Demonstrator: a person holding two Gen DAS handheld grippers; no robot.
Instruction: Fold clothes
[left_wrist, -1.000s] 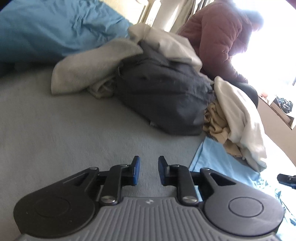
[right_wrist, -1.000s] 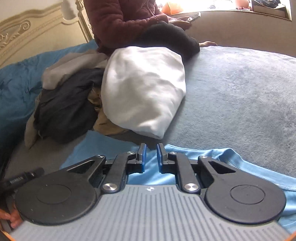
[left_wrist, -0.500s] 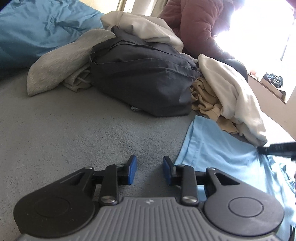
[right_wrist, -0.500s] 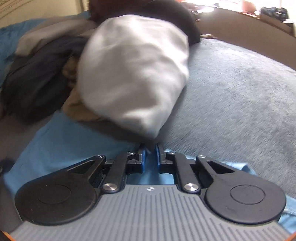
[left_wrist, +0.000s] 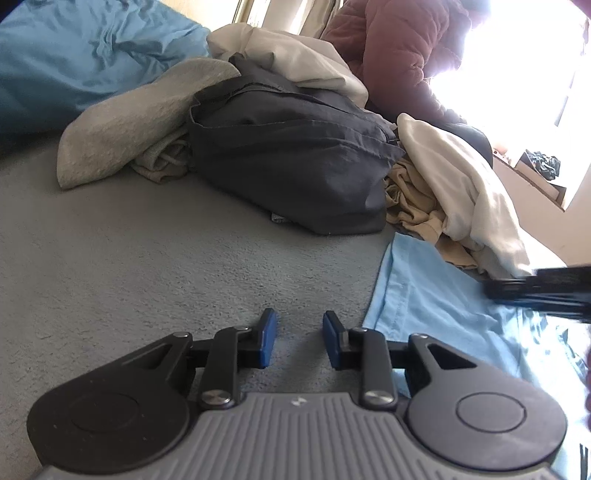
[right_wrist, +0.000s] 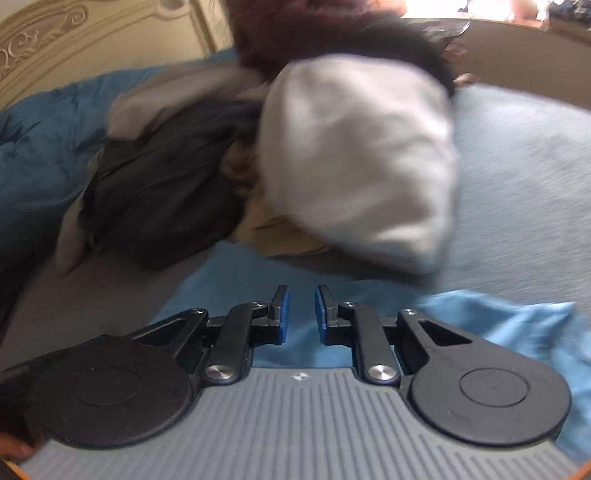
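A light blue shirt lies flat on the grey blanket. My left gripper hovers over the blanket just left of the shirt's edge. Its jaws are closing slightly, with nothing between them. My right gripper hangs low over the same blue shirt, in a blurred view. Its jaws are opening, and only the shirt below shows through the gap. A dark blurred part of the right gripper reaches in over the shirt at the right of the left wrist view.
A pile lies behind the shirt: a dark garment, a white one, a beige one and a grey one. A person in a maroon jacket sits behind it. A blue duvet lies far left.
The right gripper has swept across the blue shirt in front of the white garment, and its jaws have widened. The left gripper has stayed in place, with its gap wider than a second ago.
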